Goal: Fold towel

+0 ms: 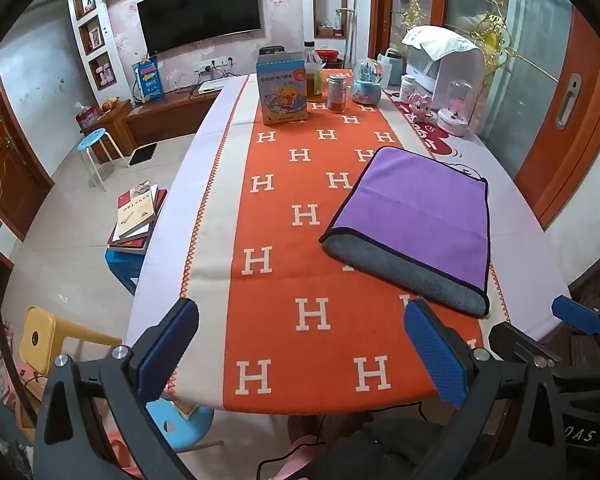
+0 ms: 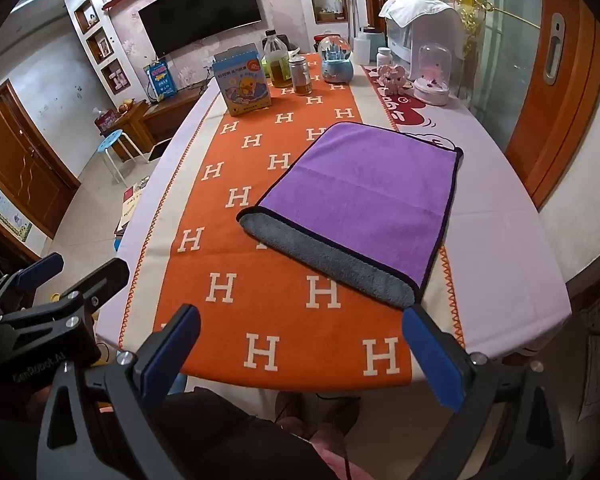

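Note:
A purple towel (image 1: 420,208) with a grey underside lies folded flat on the orange H-patterned runner (image 1: 292,240), right of the middle; its grey under layer sticks out at the near edge. It also shows in the right wrist view (image 2: 364,184). My left gripper (image 1: 300,344) is open and empty above the table's near edge, left of the towel. My right gripper (image 2: 300,344) is open and empty, its right finger just short of the towel's near right corner. The right gripper also shows in the left wrist view (image 1: 540,328).
At the far end of the table stand a blue box (image 1: 282,90), a bottle (image 1: 313,76), a jar (image 1: 337,94), a snow globe (image 1: 367,84) and a white appliance (image 1: 444,64). Stools and stacked books (image 1: 136,216) are on the floor at left.

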Demonstrator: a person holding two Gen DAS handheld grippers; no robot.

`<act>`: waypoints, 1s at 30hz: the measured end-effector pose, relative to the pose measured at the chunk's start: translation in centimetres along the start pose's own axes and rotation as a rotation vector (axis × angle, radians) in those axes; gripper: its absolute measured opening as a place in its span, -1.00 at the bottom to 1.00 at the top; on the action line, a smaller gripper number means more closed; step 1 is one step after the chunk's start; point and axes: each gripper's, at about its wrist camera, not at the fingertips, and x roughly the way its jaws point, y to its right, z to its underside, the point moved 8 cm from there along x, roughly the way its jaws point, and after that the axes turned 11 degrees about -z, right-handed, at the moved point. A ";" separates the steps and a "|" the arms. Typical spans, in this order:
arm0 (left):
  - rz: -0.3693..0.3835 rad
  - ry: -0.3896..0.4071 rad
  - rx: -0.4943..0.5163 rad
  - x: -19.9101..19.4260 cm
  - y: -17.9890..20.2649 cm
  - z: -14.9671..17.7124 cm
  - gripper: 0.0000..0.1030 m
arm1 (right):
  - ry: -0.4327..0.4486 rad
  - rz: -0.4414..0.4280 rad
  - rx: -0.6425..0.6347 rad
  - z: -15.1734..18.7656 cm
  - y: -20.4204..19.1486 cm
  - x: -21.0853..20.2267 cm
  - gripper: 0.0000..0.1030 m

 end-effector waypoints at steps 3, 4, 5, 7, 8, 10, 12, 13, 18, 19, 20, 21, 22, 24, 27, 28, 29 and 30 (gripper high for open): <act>0.003 0.000 -0.002 0.0 0.0 0.0 0.98 | -0.003 0.005 -0.002 0.0 0.0 0.1 0.96; 0.003 0.000 -0.002 -0.1 0.0 0.0 0.98 | -0.003 0.004 -0.001 0.0 0.0 0.1 0.96; 0.003 0.000 -0.001 -0.1 0.1 0.0 0.98 | -0.002 0.005 -0.001 0.0 0.0 0.1 0.96; 0.003 -0.001 0.000 -0.1 0.2 0.0 0.98 | -0.001 0.007 0.001 0.0 0.1 0.1 0.96; 0.004 -0.002 0.001 -0.1 0.2 0.0 0.98 | 0.000 0.007 0.002 0.0 0.2 0.1 0.96; 0.009 -0.002 -0.003 0.0 0.0 0.0 0.98 | -0.003 0.012 -0.004 0.0 -0.1 0.2 0.96; 0.009 -0.005 -0.003 0.0 0.0 0.1 0.98 | -0.005 0.010 -0.003 -0.1 0.0 0.1 0.96; 0.009 -0.005 -0.002 -0.1 0.0 0.1 0.98 | -0.005 0.011 -0.003 -0.1 0.1 0.1 0.96; 0.011 -0.011 0.000 0.2 0.3 0.5 0.98 | -0.006 0.017 -0.001 -0.2 0.3 0.0 0.96; 0.012 -0.013 0.001 0.4 0.3 0.4 0.98 | -0.008 0.018 0.000 0.2 0.4 0.1 0.96; 0.012 -0.015 0.002 0.4 0.3 0.4 0.98 | -0.009 0.019 0.001 0.5 0.4 0.2 0.96; 0.014 -0.018 0.002 0.3 0.3 0.6 0.98 | -0.011 0.022 0.003 0.4 0.6 0.0 0.96; 0.016 -0.022 0.003 0.4 0.2 0.7 0.98 | -0.011 0.022 0.003 0.5 0.6 0.0 0.96; 0.017 -0.028 0.005 0.4 0.2 0.8 0.98 | -0.015 0.026 0.004 0.4 0.6 0.2 0.96; 0.019 -0.033 0.008 0.3 0.1 0.9 0.98 | -0.016 0.032 0.008 0.7 0.4 0.3 0.96; 0.020 -0.034 0.009 0.3 0.1 1.0 0.98 | -0.016 0.033 0.008 0.8 0.4 0.3 0.96; 0.020 -0.035 0.008 0.3 0.0 1.0 0.98 | -0.017 0.033 0.009 0.8 0.4 0.3 0.96; 0.020 -0.037 0.009 0.4 0.0 1.0 0.98 | -0.017 0.034 0.009 0.9 0.4 0.3 0.96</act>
